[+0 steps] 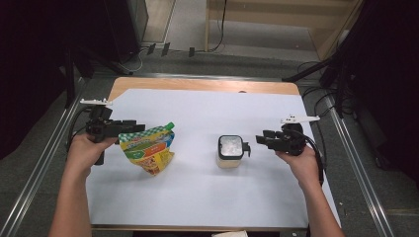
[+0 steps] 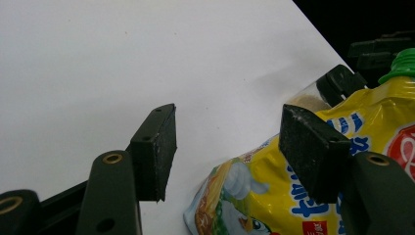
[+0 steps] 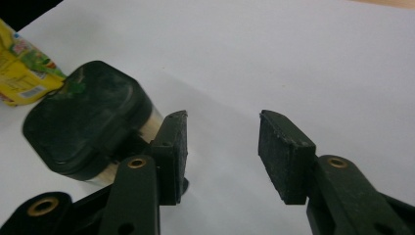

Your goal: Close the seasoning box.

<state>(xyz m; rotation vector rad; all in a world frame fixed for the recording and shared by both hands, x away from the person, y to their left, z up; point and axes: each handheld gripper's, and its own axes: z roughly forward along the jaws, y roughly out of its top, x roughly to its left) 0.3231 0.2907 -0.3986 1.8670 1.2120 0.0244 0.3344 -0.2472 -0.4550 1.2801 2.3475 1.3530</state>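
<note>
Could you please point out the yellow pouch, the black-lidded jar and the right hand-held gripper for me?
yellow pouch [image 1: 148, 150], high view, on the middle of its printed front.
black-lidded jar [image 1: 230, 147], high view, on the top of its lid.
right hand-held gripper [image 3: 222, 156], right gripper view, midway between its open fingertips.

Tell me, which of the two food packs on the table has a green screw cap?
The yellow pouch by the left gripper; its green cap tops one corner. The clear jar has a black lid.

Yellow pouch [image 1: 148, 148], green cap [image 1: 169, 125]; black-lidded jar [image 1: 230, 150]
</note>
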